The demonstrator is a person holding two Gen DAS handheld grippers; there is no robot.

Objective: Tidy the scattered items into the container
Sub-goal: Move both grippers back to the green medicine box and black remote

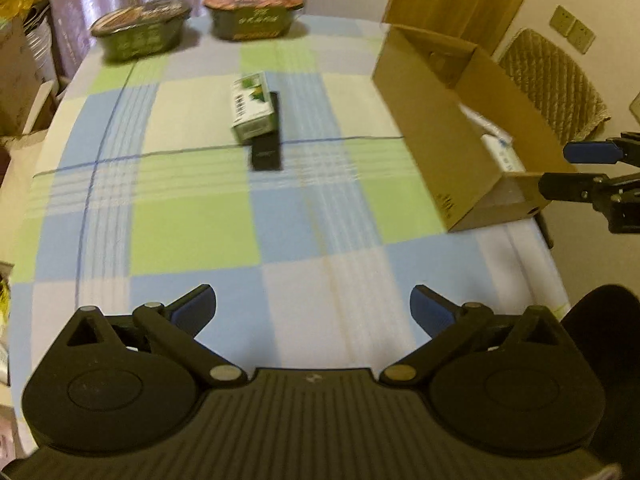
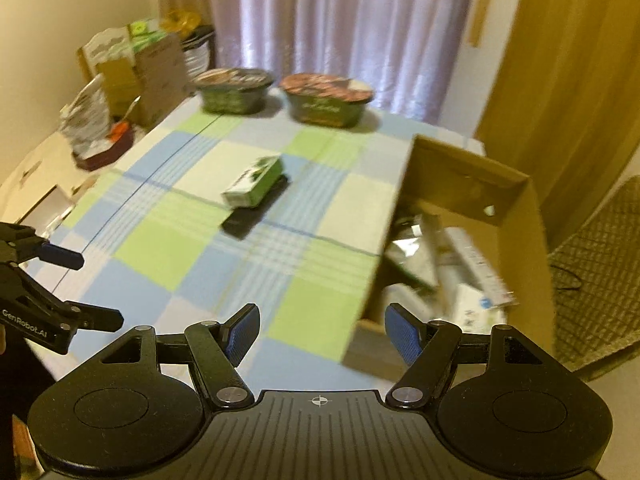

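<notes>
Cardboard box (image 1: 436, 128) sits at table's right edge; checked cloth (image 1: 192, 232) before it bare.

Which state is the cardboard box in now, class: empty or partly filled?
Partly filled. The cardboard box is open-topped, and white packages lie inside it.

The surface (image 1: 192, 220) wears a cloth checked in blue, green and white. At its far edge stand 2 lidded bowls (image 1: 142, 34) (image 1: 253, 12), side by side. Near the middle a green carton (image 1: 254, 106) lies partly on a flat black item (image 1: 267, 148). At the right edge sits an open cardboard box (image 1: 436, 132).
</notes>
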